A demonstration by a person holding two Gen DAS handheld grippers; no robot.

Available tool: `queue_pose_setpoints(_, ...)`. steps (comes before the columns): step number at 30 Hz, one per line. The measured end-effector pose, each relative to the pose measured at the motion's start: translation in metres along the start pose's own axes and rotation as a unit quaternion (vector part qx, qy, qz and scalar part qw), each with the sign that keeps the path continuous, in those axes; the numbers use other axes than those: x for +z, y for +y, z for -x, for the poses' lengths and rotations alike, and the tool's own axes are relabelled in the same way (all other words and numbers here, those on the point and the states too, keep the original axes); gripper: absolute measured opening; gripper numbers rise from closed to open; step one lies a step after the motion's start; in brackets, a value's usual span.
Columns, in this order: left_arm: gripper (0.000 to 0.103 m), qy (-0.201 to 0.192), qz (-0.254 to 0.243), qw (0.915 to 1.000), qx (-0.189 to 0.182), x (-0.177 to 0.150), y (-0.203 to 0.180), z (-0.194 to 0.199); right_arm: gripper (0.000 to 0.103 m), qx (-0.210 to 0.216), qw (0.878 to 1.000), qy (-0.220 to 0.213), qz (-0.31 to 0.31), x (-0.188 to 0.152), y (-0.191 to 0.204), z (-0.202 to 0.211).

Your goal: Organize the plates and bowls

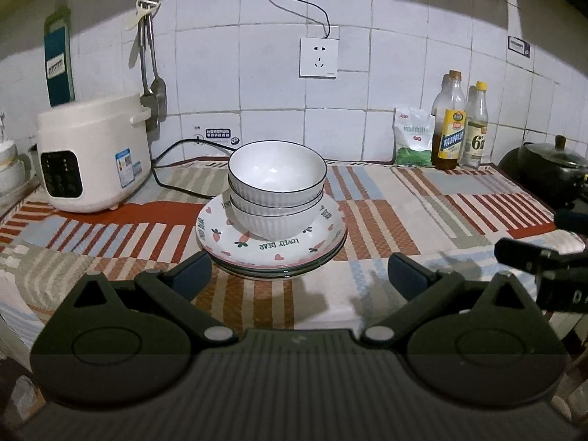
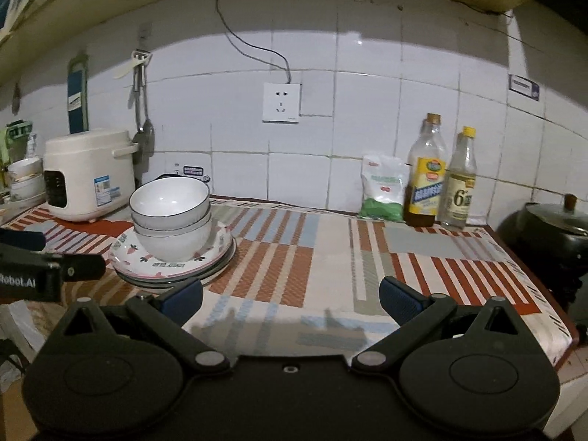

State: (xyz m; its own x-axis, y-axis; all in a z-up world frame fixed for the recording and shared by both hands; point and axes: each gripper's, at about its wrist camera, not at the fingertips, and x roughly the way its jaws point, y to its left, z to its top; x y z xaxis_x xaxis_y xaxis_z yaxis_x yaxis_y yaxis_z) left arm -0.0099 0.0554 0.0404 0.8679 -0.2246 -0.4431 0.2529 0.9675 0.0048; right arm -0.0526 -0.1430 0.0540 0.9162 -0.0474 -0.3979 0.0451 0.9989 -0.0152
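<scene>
Spread wide, empty, on both tools: left gripper [image 1: 299, 272] hanging low over the striped cloth [image 1: 386, 213] and facing the stack square on; right gripper [image 2: 290, 299] likewise parted, held off to the right of the stack with bare cloth between its blue pads [image 2: 398, 301]. Three ribbed white bowls [image 1: 276, 187] nested one inside another, seated on the stack of plates [image 1: 272, 246], topmost plate printed with carrots, hearts and "LOVELY BEAR". Stack standing mid-counter, just right of the rice cooker [image 1: 93, 154], well apart from the two bottles [image 1: 461, 128] and the green-and-white packet [image 1: 413, 137] at the wall, and from the dark pot [image 1: 551, 169] at the far right. Near plate rim just beyond the left fingertip [image 1: 191, 272], not touching as far as can be told. Judged from this: either a finished pile or one waiting to be taken apart, nothing yet gripped. Next move, if lifting a bowl, calls for closing on the top bowl's thin rim, one pad inside and one outside, then raising straight up to keep the lower bowls from dragging. Glazed surfaces likely slippery; tilt risks a slide across the plates.
</scene>
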Motion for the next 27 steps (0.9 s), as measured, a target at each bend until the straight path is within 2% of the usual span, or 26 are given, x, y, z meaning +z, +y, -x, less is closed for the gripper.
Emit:
queue_pose_setpoints(4,0.103,0.000,0.001,0.9999,-0.014,0.000,-0.006,0.008,0.103,-0.020,1.000,-0.006,-0.009,0.002,-0.003,0.009)
queue_pose_setpoints(7,0.103,-0.004,0.000,0.9998,-0.017,-0.001,-0.009,0.015,0.103,-0.018,1.000,-0.016,-0.020,0.002,-0.006,0.020)
queue_pose_setpoints(11,0.103,-0.008,0.011,0.9999,-0.003,-0.002,-0.010,0.023,0.103,-0.001,0.999,-0.031,-0.026,0.003,-0.009,0.038)
queue_pose_setpoints(17,0.103,-0.011,0.027,0.9994,0.019,-0.005,-0.007,0.034,0.103,-0.026,0.999,-0.030,-0.035,-0.001,-0.007,0.060)
queue_pose_setpoints(20,0.103,-0.004,0.012,0.9998,0.014,-0.007,-0.008,0.034,0.103,-0.032,0.998,-0.013,-0.043,0.002,-0.008,0.063)
queue_pose_setpoints(23,0.103,-0.003,0.003,0.9999,0.010,-0.012,-0.010,0.034,0.103,-0.019,0.999,-0.027,-0.042,0.000,-0.012,0.068)
queue_pose_setpoints(27,0.103,-0.010,-0.022,0.9992,0.031,-0.016,-0.019,0.034,0.103,-0.015,0.998,-0.033,-0.056,-0.006,-0.016,0.068)
